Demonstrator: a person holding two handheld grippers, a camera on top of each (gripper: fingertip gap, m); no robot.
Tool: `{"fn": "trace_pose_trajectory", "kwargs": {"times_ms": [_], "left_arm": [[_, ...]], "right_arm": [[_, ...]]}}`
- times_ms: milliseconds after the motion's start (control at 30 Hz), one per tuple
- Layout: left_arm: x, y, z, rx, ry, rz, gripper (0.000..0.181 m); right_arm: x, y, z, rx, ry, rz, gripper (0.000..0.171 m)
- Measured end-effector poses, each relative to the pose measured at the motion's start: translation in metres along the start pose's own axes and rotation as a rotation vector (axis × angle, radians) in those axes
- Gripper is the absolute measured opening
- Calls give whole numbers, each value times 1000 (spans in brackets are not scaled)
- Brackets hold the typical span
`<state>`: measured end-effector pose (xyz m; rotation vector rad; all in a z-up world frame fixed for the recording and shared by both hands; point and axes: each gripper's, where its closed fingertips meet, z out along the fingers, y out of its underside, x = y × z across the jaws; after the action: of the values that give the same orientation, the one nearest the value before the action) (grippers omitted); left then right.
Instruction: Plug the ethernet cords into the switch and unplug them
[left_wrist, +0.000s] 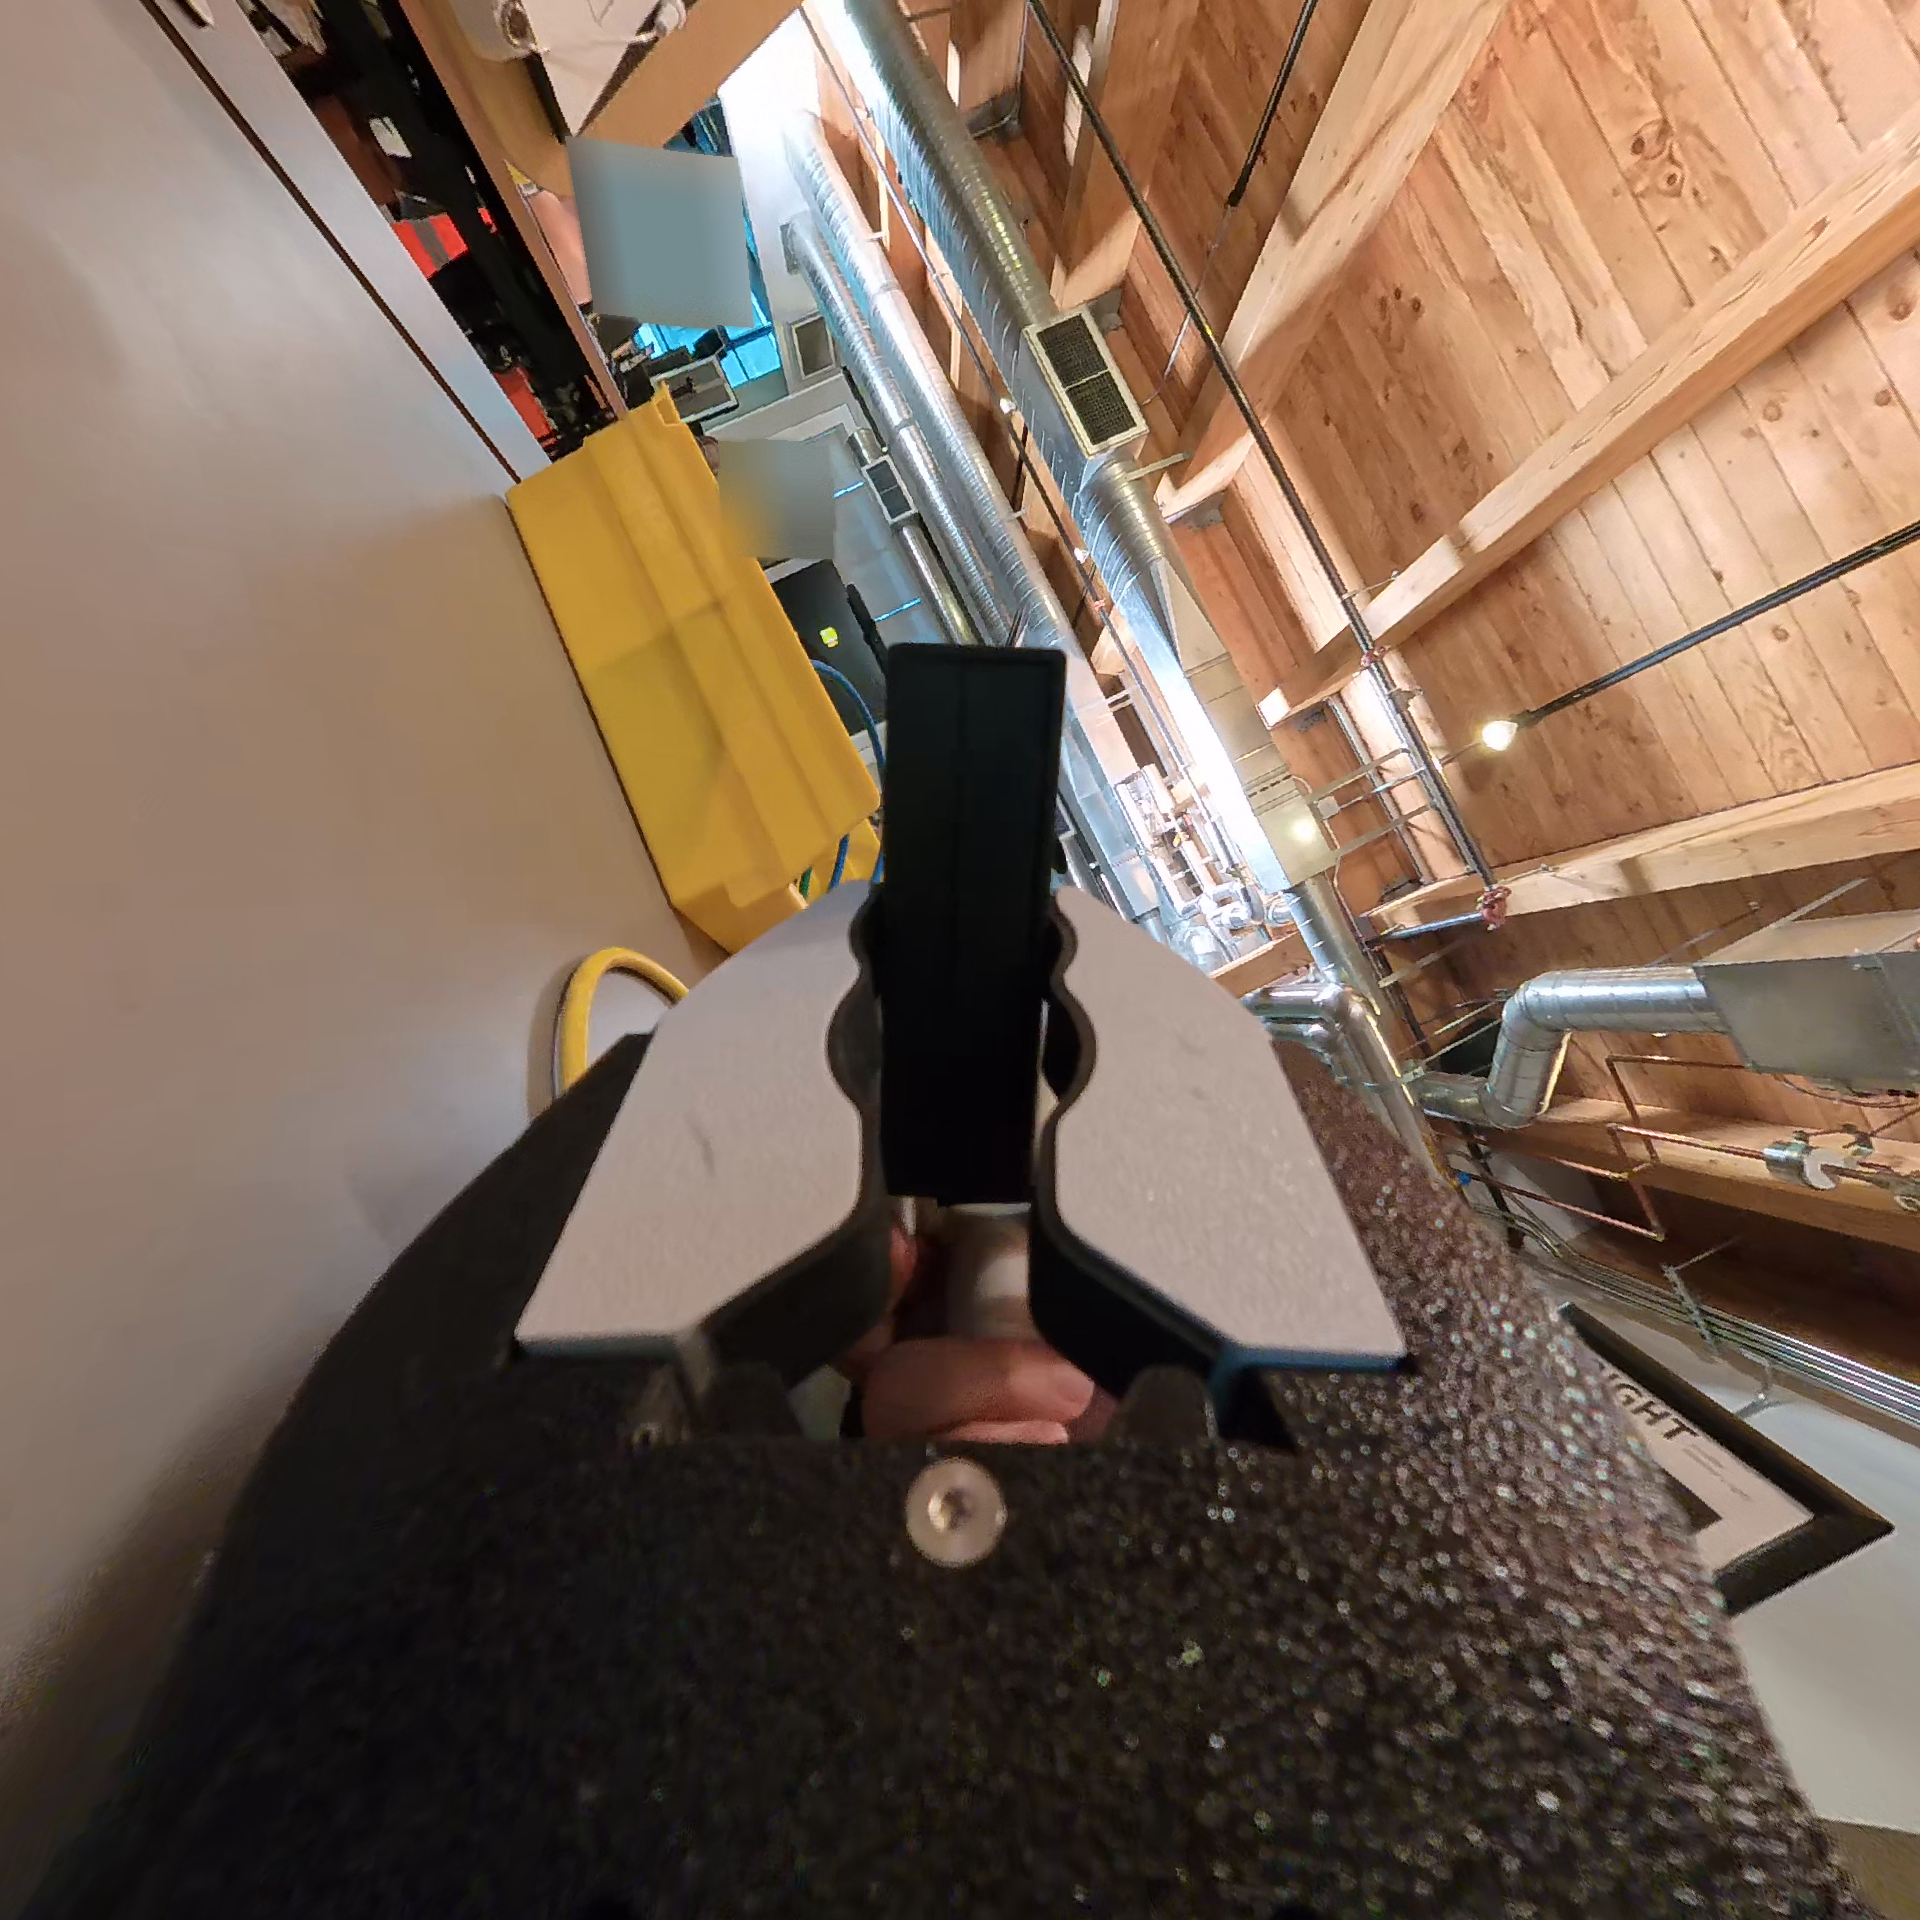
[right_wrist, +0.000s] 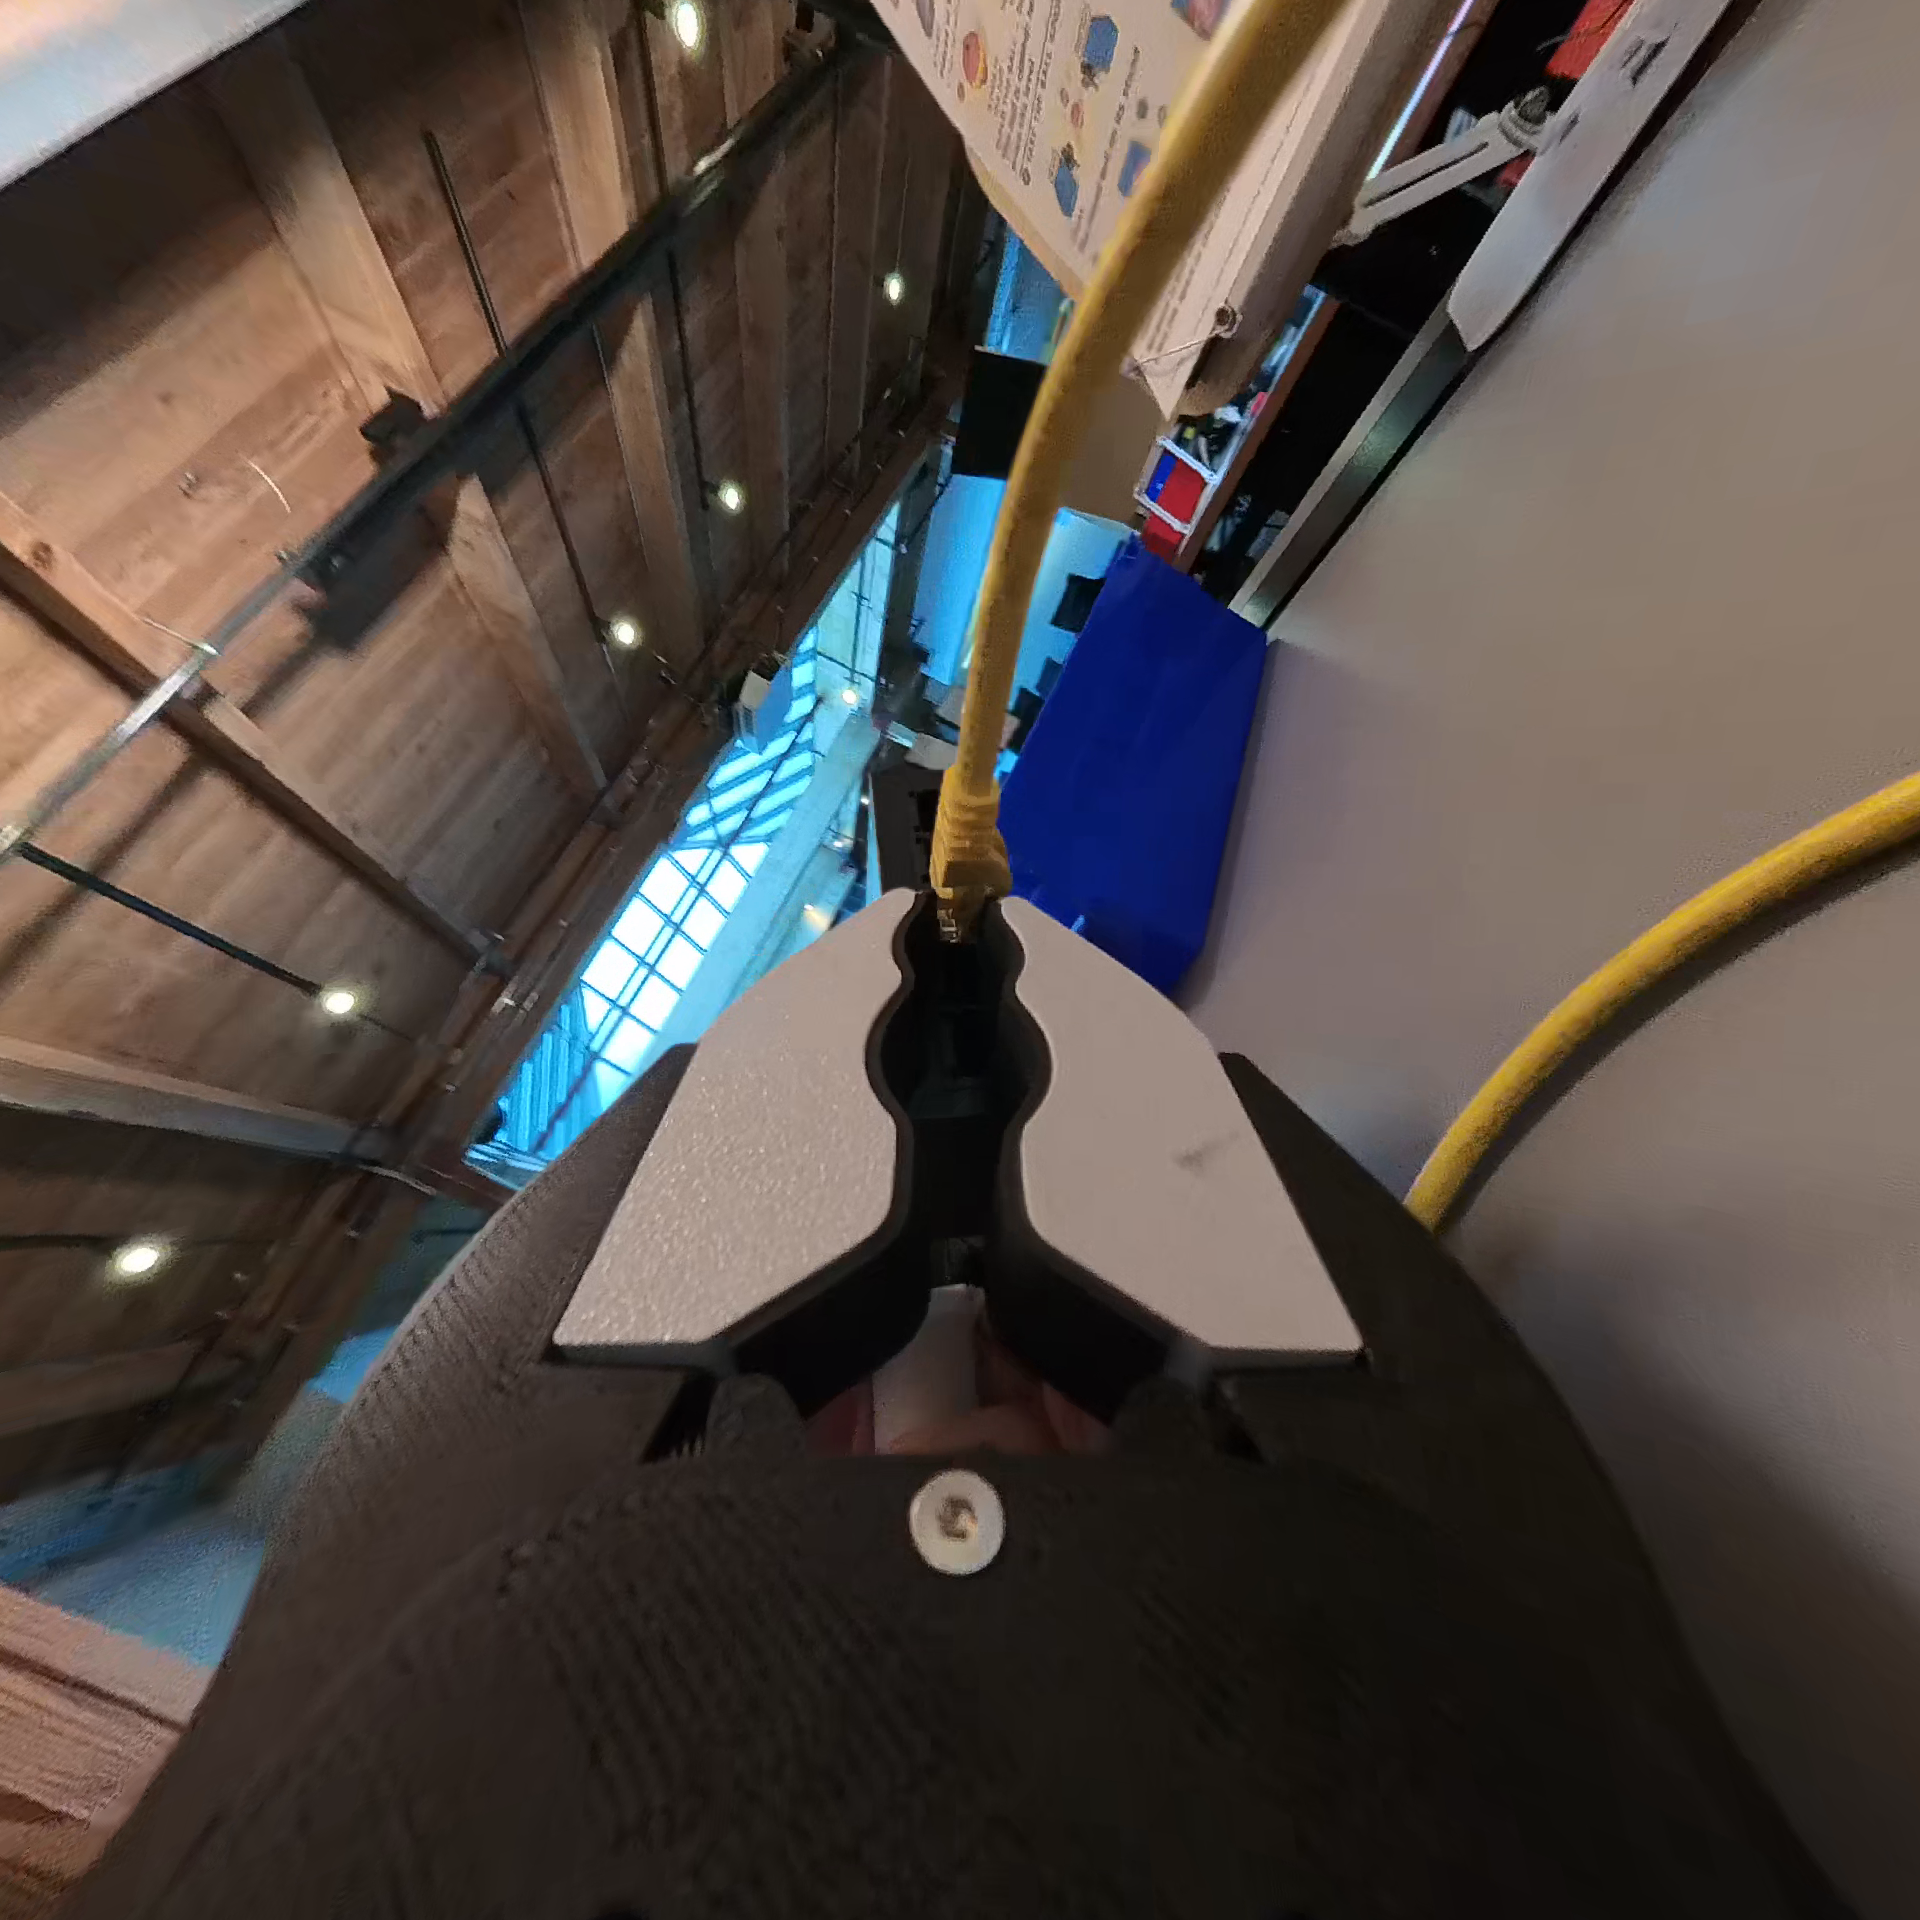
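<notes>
Right gripper (right_wrist: 961, 914), fingers clamped on yellow plug (right_wrist: 966, 847); left gripper (left_wrist: 961, 935) clamped on black switch (left_wrist: 971, 831), both lifted off worktop (left_wrist: 208, 623). Best align plug squarely with port, push straight.

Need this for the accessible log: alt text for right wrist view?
The right hand-held gripper is shut on the plug of a yellow ethernet cord, which arcs away above it. A blue bin sits behind on a pale table.

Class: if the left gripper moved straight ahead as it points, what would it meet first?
The left gripper grips a black switch. Ahead, probably open air up to ceiling ducts; the yellow bin sits left. Depth unclear.
</notes>
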<state>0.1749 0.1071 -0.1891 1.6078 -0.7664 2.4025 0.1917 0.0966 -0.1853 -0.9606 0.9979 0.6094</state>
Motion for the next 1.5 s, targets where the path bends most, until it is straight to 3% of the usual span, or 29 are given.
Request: {"fn": "trace_pose_trajectory", "kwargs": {"times_ms": [500,1000,1167,1367,1500], "left_arm": [[17,1,1,-55,162,-16,27],[21,3,1,-113,147,85,27],[24,3,1,-115,213,-119,28],[29,8,3,-145,184,89,26],[29,5,2,-123,190,43,27]], "right_arm": [[-18,-5,1,-77,-26,-222,8],[-23,-5,-1,-120,-76,-287,8],[-25,-6,-2,-152,-51,-369,8],[-32,-10,-3,-105,-117,-261,8],[-32,-8,0,-100,-116,-221,8]]}}
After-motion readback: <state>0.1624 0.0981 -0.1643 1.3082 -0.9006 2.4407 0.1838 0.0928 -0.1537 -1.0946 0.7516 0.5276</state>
